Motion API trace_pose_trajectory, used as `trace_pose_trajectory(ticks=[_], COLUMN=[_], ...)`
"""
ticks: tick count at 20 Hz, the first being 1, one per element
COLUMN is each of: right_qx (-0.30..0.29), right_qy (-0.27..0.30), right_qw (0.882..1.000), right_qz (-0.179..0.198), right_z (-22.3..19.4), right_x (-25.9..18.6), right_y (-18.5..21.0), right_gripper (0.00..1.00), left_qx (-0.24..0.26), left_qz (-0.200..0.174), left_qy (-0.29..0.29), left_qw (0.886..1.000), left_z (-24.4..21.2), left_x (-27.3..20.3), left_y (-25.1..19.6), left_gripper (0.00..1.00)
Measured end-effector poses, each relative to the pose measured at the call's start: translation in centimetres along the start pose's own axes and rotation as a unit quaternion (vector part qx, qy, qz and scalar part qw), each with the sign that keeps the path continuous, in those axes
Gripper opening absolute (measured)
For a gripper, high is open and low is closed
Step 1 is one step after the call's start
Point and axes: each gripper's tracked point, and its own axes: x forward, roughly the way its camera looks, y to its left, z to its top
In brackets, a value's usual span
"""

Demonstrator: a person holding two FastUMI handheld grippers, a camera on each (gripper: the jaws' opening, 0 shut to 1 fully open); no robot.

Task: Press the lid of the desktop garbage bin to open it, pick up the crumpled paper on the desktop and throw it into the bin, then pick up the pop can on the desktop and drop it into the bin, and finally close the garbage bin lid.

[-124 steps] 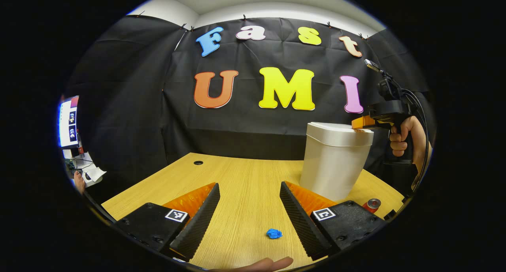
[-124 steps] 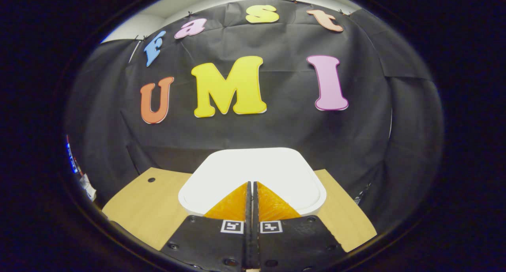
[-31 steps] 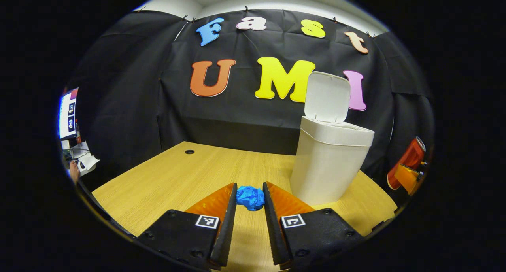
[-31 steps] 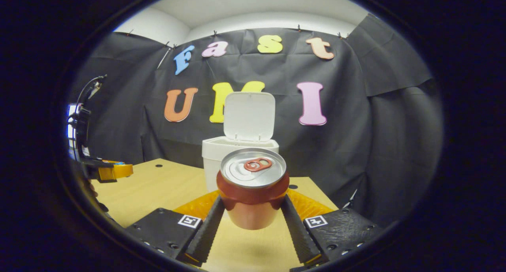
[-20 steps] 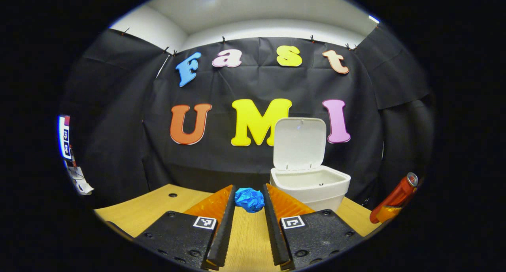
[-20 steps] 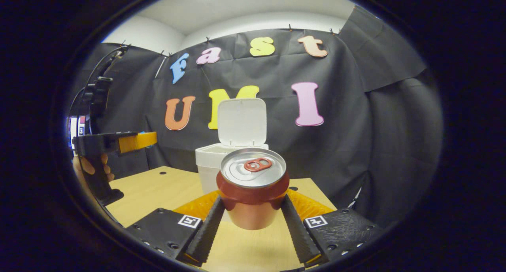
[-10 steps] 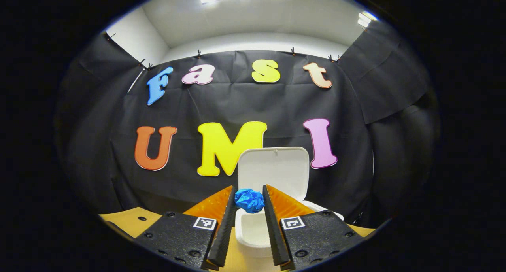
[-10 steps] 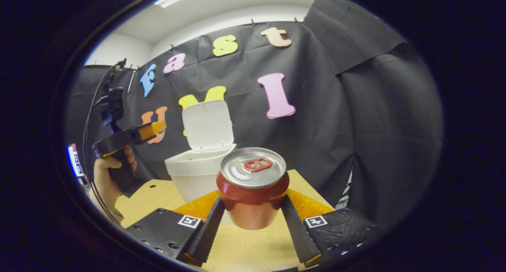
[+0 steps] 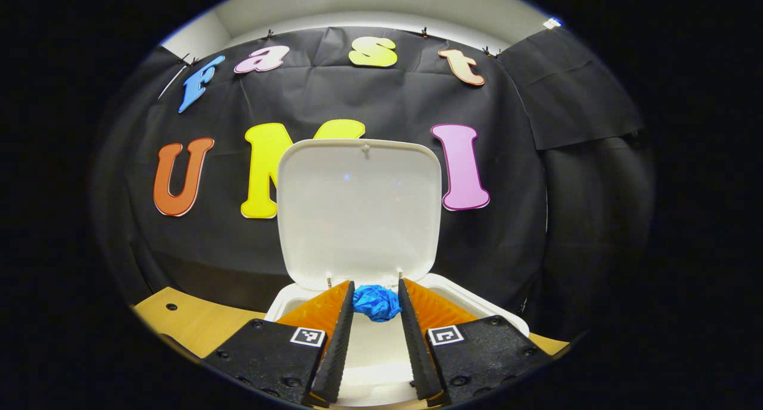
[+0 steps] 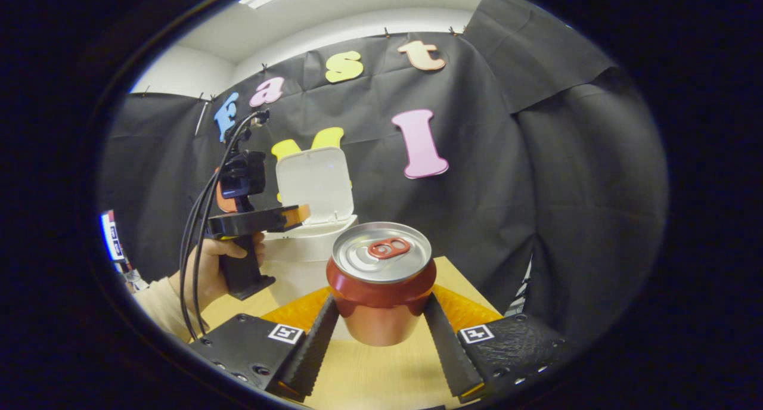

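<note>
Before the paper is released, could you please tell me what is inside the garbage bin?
The garbage bin, lid up, shows a bare white inner wall. The crumpled paper and left gripper holding it cover the bottom, so it cannot be judged.

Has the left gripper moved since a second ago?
Yes. The left gripper, shut on the blue paper, has advanced to hang over the bin, whose open lid looms larger.

No readable text on anything: pop can point(image 10: 381, 282) shows bare top and a plain side, bin lid point(image 9: 357, 210) is blank. Gripper bodies carry square coded markers point(image 9: 307, 336), patterns only, no characters.
</note>
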Motion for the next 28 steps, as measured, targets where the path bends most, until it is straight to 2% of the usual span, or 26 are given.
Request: trace_pose_trajectory(ticks=[4,8,11,13,18,23,28], right_qx=[0.006,0.007,0.009,0.012,0.011,-0.002,-0.029], right_qy=[-0.001,-0.005,0.002,0.003,0.002,0.013,0.007], right_qw=[1.000,1.000,1.000,1.000,1.000,1.000,0.999], right_qz=[-0.016,-0.012,-0.016,-0.020,-0.021,-0.023,-0.035], right_z=[0.2,0.2,0.1,-0.1,-0.2,-1.2,-1.3], right_x=[0.1,-0.2,0.2,0.3,0.3,0.7,0.4], right_y=[-1.0,-1.0,-1.5,-1.7,-1.2,-0.4,0.9], right_gripper=[0.80,0.80,0.80,0.80,0.80,0.80,0.81], left_qx=[0.006,0.007,-0.020,-0.039,-0.053,-0.093,-0.074], left_qz=[0.005,0.006,0.011,0.012,0.050,0.056,0.097], left_qy=[0.022,0.011,0.002,0.008,0.033,-0.003,-0.028], left_qw=[1.000,1.000,1.000,0.999,0.997,0.994,0.992], left_z=[-1.4,-0.6,-0.1,-0.3,-1.4,0.2,-0.5], left_x=[0.7,0.5,0.0,-0.5,-2.1,-5.7,-9.9], left_y=[-0.5,-0.3,0.3,0.6,3.6,6.5,11.7], left_gripper=[0.49,0.54,0.74,0.97,0.98,0.98,0.98])
